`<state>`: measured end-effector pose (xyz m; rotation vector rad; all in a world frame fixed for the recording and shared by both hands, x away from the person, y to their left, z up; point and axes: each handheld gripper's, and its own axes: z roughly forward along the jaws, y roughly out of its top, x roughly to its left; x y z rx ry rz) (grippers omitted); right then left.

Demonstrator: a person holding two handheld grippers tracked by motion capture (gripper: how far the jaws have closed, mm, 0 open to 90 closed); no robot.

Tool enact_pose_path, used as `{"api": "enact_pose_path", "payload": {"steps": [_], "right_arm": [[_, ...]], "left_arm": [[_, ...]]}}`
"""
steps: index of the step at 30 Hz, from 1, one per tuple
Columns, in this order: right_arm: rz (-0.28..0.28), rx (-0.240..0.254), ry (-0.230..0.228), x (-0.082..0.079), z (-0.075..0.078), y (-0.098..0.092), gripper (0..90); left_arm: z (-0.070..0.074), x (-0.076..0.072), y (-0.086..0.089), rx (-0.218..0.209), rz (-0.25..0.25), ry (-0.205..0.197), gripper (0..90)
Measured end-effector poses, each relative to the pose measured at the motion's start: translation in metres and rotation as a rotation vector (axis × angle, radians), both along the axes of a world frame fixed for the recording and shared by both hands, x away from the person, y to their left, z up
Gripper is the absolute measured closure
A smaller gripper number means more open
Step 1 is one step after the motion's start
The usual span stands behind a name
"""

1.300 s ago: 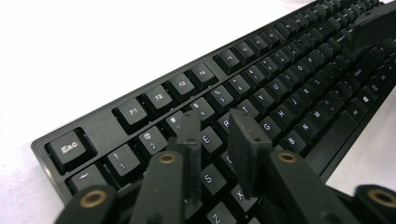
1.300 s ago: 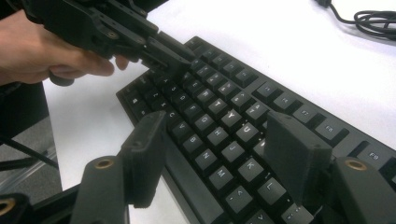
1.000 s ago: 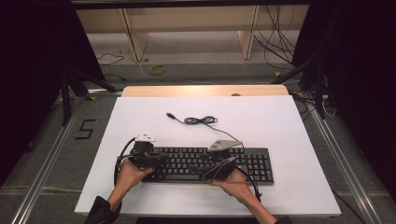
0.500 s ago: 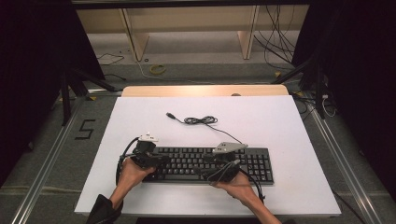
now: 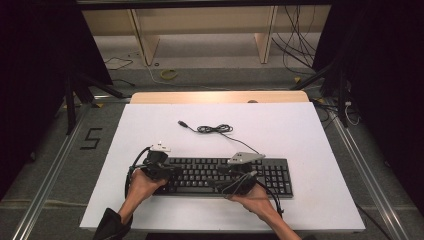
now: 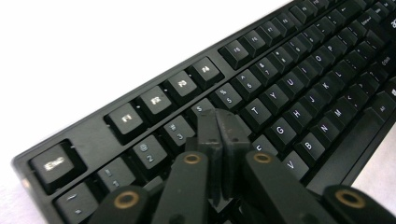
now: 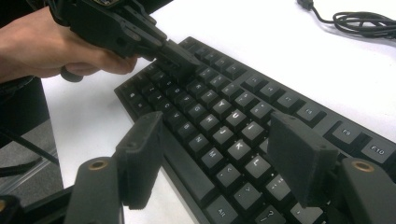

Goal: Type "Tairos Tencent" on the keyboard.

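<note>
A black keyboard [image 5: 210, 169] lies at the front of the white tabletop [image 5: 300, 130]. My left gripper [image 5: 172, 173] hovers over the keyboard's left end. Its jaws are shut, with the tips [image 6: 220, 119] just above the number row of the keyboard [image 6: 289, 93], near the 4 key. My right gripper [image 5: 223, 183] is over the middle of the keyboard. It stands open [image 7: 215, 135] above the K and L keys of the keyboard [image 7: 224, 107], with nothing between its jaws. It faces the left gripper [image 7: 180, 58] and the hand holding it.
The keyboard's coiled cable [image 5: 215, 129] [image 7: 359, 21] trails onto the table behind it and ends in a loose plug [image 5: 183, 123]. A wooden strip [image 5: 220, 97] borders the far edge. Loose cables lie on the floor [image 5: 167, 74] beyond it.
Both hands have drifted slightly to the right over the keyboard. The keyboard and its cable have not moved.
</note>
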<state>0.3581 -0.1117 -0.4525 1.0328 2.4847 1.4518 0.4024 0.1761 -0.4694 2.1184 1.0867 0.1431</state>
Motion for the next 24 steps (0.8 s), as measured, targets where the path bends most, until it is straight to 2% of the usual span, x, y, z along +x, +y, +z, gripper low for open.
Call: {"api": "enact_pose_path", "payload": {"steps": [10, 24], "right_arm": [[0.003, -0.001, -0.004, 0.000, 0.000, 0.001, 37.0], [0.020, -0.006, -0.002, 0.001, 0.001, 0.012, 37.7]], "left_arm": [[0.005, -0.003, 0.006, -0.077, -0.009, 0.002, 79.2], [0.010, -0.009, 0.009, -0.123, -0.018, 0.010, 62.7]]}}
